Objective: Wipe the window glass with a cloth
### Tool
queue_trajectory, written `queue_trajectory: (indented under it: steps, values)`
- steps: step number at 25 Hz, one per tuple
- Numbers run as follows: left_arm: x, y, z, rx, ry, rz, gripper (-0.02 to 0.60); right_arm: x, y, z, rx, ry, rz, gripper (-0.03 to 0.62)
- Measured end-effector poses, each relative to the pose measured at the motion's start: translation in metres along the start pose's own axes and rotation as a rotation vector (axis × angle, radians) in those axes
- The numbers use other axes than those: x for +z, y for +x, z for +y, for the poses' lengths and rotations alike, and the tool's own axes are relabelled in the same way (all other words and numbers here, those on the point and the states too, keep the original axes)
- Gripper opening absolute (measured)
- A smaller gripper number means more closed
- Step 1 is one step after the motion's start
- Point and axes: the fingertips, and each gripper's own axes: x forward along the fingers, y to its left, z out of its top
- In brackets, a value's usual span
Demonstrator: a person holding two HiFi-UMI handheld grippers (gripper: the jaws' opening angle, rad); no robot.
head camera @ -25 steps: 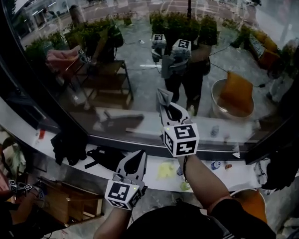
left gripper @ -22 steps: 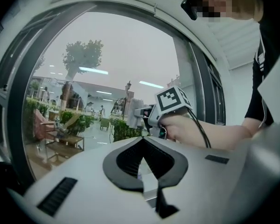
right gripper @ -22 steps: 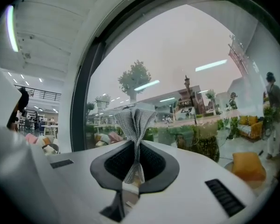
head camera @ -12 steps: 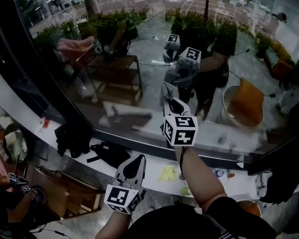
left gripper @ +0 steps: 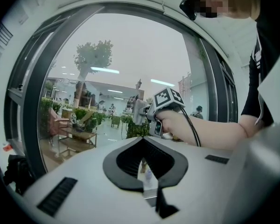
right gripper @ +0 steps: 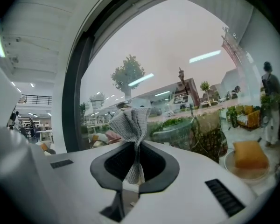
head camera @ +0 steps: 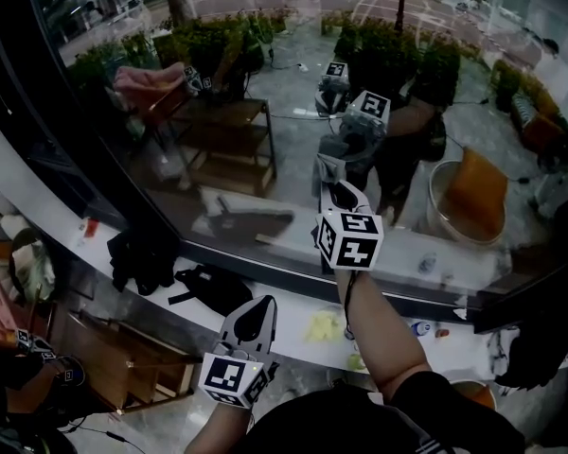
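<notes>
The window glass [head camera: 265, 93] fills the upper half of the head view and mirrors the person and both grippers. My right gripper [head camera: 333, 193] is raised to it, shut on a grey cloth [head camera: 328, 169] whose bunched end is at the pane. In the right gripper view the cloth [right gripper: 129, 123] fans out above the shut jaws of the right gripper [right gripper: 131, 183], close to the glass [right gripper: 186, 55]. My left gripper [head camera: 262, 305] hangs low over the sill, shut with nothing in it. From the left gripper [left gripper: 148, 194] view, the right gripper [left gripper: 164, 100] and the hand holding it show ahead.
A dark window frame [head camera: 95, 159] runs along the left and bottom of the pane. Below it a white sill [head camera: 293, 324] carries a black bag [head camera: 208, 287], a yellow rag [head camera: 322, 325] and small bottles [head camera: 418, 329]. A wooden rack [head camera: 133, 367] stands on the floor at lower left.
My right gripper with the cloth has shifted a little up and to the right along the glass. The left gripper has stayed low in nearly the same spot.
</notes>
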Motion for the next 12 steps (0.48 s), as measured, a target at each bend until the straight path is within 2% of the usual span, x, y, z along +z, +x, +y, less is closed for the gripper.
queue_trajectory:
  steps: [9, 12]
  values:
    - [0.004, -0.001, -0.013, -0.023, 0.0, 0.022, 0.008, 0.004, -0.014, -0.021, -0.039, 0.003, -0.011, 0.044]
    - [0.001, 0.0, -0.017, -0.053, 0.014, 0.021, 0.008, 0.004, -0.022, -0.033, -0.069, 0.0, -0.016, 0.044]
